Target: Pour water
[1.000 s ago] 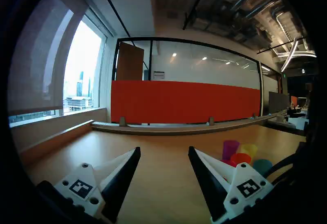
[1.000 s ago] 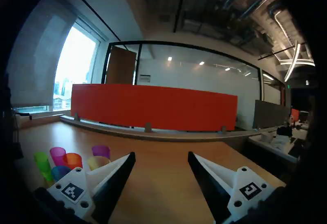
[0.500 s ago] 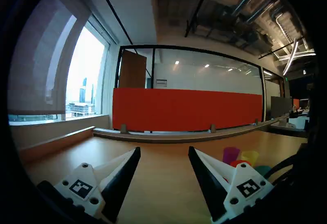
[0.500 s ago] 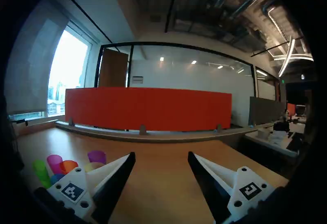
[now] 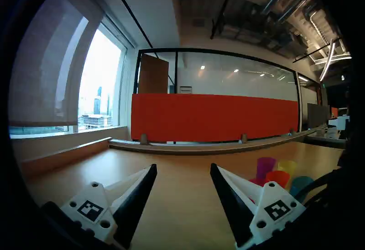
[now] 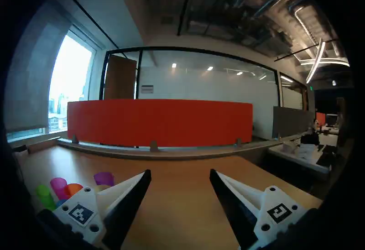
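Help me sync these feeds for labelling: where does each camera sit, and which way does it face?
Left gripper view: rides on the left gripper, low over the wooden table, facing the orange partition; its own open fingers show, coloured cups at right.
Right gripper view: rides on the right gripper, also facing the orange partition; its open fingers show, coloured cups at left.
Shared: table, partition, cups.

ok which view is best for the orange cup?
Left gripper view: the orange cup looks larger, with its rim and upper wall clear. Right gripper view shows the same cup smaller, low near the edge, its base hidden.
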### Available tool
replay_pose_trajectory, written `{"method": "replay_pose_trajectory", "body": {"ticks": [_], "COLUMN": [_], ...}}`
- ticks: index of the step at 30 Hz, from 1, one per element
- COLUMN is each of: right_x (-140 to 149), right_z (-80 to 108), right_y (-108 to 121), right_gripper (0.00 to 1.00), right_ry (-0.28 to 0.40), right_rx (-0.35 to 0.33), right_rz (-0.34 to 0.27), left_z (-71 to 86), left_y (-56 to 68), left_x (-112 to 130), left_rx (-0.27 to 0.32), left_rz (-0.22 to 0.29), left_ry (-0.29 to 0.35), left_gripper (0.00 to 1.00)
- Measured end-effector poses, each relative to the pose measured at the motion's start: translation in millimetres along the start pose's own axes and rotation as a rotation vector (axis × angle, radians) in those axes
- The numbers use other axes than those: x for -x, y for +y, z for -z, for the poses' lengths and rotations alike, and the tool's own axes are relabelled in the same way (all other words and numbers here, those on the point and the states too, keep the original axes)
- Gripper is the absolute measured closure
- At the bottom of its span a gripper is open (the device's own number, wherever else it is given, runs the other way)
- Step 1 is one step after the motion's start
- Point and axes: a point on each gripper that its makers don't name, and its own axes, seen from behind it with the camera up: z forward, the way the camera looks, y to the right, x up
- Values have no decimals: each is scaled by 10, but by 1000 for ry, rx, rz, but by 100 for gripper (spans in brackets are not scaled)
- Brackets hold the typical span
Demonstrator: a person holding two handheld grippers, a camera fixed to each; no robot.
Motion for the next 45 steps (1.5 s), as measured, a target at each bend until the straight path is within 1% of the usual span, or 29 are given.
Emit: {"method": "replay_pose_trajectory", "body": {"ticks": [8,15,23,29,38,45], "right_x": [57,58,80,86,39,14], "right_z": [18,20,18,34,35,45], "right_y": [27,57,75,73,20,0], "right_gripper": [0,0,1,0,0,0], "right_ry": [-8,-11,-19,-22,-12,13], "right_rx": [10,14,15,16,4,-5], "right_rz": [6,3,2,4,5,11], "left_z": [-23,-45,-49,-51,-59,-60], "left_y": [-31,-38,-92,-102,-106,-101], "left_x": [222,213,277,291,309,316], "left_rx": [-6,-13,-26,-29,-29,-28], "left_rz": [-1,-12,-21,-26,-28,-30], "left_ry": [-36,-30,-39,-49,-54,-57], "left_gripper": [14,14,14,14,14,14]}}
